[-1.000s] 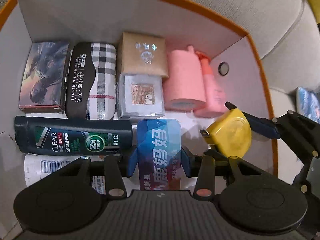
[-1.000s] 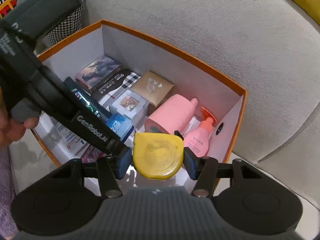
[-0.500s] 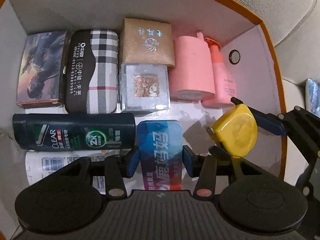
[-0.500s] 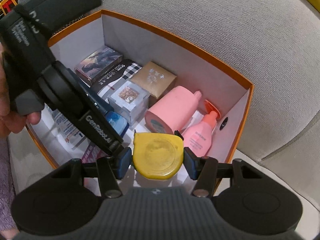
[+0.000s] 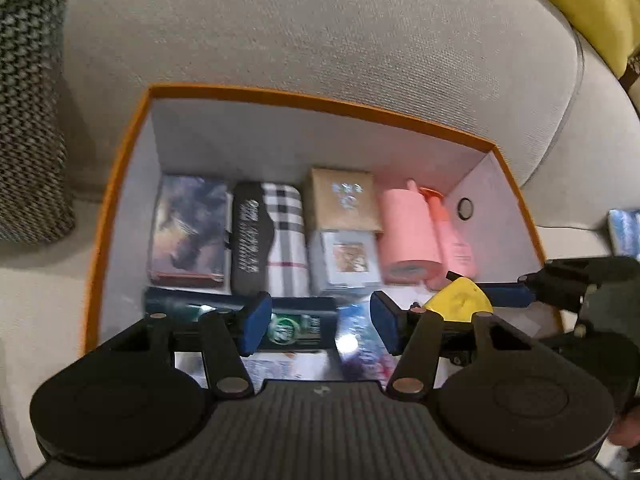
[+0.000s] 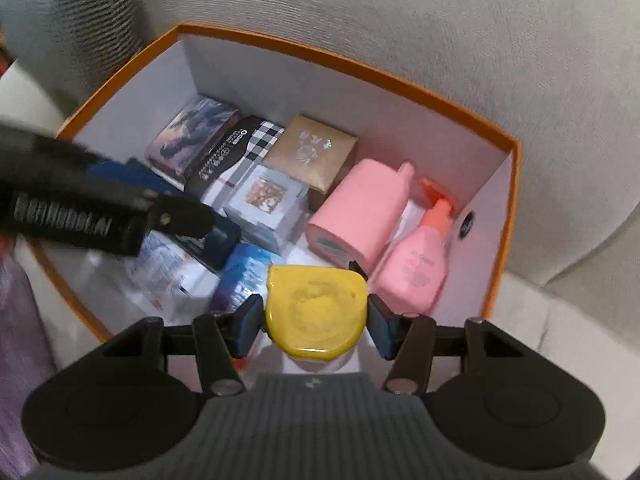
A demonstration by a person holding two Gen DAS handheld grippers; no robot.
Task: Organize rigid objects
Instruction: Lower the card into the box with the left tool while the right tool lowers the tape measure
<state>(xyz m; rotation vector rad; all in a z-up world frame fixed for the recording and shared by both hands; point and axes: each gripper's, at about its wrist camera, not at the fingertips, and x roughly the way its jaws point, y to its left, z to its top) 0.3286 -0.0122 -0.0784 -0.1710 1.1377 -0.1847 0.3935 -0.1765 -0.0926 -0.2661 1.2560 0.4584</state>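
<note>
Since a second ago: left gripper [image 5: 318,322] let go of the blue packet [image 5: 360,340] and drew back and up, pads now spread wide with nothing between them; whole orange-rimmed box [image 5: 320,100] pulled into frame, with the grey sofa cushion [image 5: 320,24] filling the top. Right gripper [image 6: 316,320] unchanged in grip, clamped on the yellow tape measure [image 6: 316,312] at lower centre of the right wrist view, poised over the box's lower right corner.

Step in hand, by the look of it: blue packet placed, tape measure next to go in. Next move likely calls for lowering it into the bare white patch of floor at lower right, below the pink jug [image 6: 360,212] and beside the pink pump bottle [image 6: 420,256], then spreading the fingers without nudging either.

Already packed, largest first: plaid case [image 5: 268,236], picture-printed box [image 5: 188,228], pink jug, dark Clear shampoo bottle [image 5: 296,322], gold box [image 5: 344,200], pump bottle, small clear cube [image 5: 346,258].

Hard to make out: both views smeared by motion, labels unreadable. Blue packet's lower end cut off behind the left gripper body; a white labelled item [image 6: 160,272] mostly hidden under the left gripper's arm in the right view. Tape measure only a yellow corner in the left view. Floor beneath the tape measure hidden by it.
</note>
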